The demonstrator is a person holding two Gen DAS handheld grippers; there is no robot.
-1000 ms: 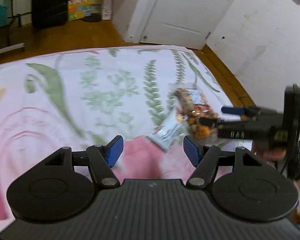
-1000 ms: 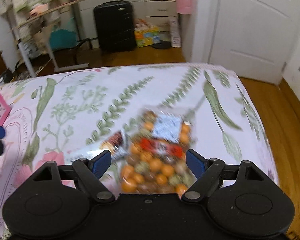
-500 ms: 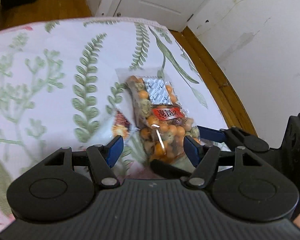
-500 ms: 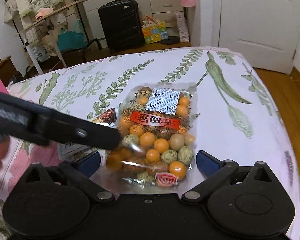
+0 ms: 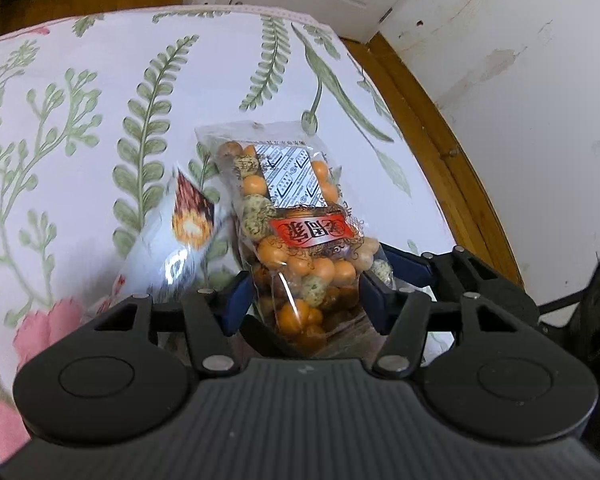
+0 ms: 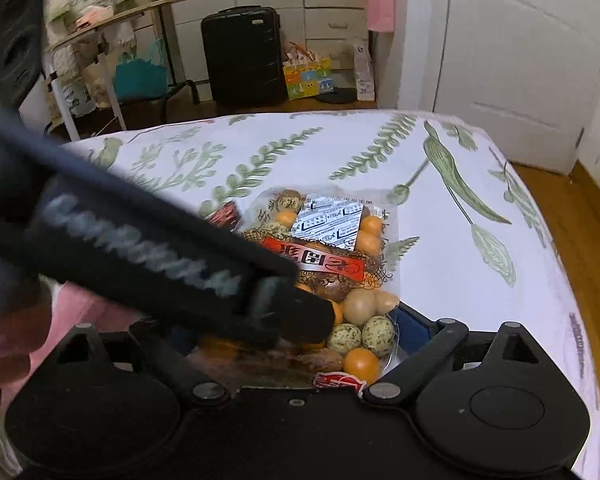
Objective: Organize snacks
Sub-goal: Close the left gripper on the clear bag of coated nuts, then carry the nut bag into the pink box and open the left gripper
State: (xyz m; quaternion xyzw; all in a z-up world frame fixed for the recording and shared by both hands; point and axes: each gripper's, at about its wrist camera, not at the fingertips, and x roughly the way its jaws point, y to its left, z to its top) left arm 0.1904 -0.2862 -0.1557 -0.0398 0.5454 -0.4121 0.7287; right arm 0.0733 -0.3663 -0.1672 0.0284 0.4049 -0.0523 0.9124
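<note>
A clear bag of orange and speckled coated nuts (image 5: 300, 240) lies on the floral bed sheet (image 5: 100, 120). My left gripper (image 5: 306, 300) has the bag's near end between its blue pads; the jaws are closing and the pads touch both sides. From the right wrist view, the left gripper's finger (image 6: 292, 312) crosses in front of the bag (image 6: 340, 248). My right gripper (image 6: 296, 332) straddles the same end, jaws wide and closing slightly; its left pad is hidden. A white snack packet (image 5: 180, 232) lies just left of the bag.
The bed's right edge drops to a wooden floor (image 5: 440, 152) beside a white wall. Past the bed's far end stand a black suitcase (image 6: 242, 56), a drying rack (image 6: 100, 40) and a white door (image 6: 520, 40). A hand (image 6: 4, 340) shows at the left.
My left gripper swung in from the left onto the bag of nuts and its jaws narrowed around it. The right gripper's jaws widened and it sank a little toward the bag.
</note>
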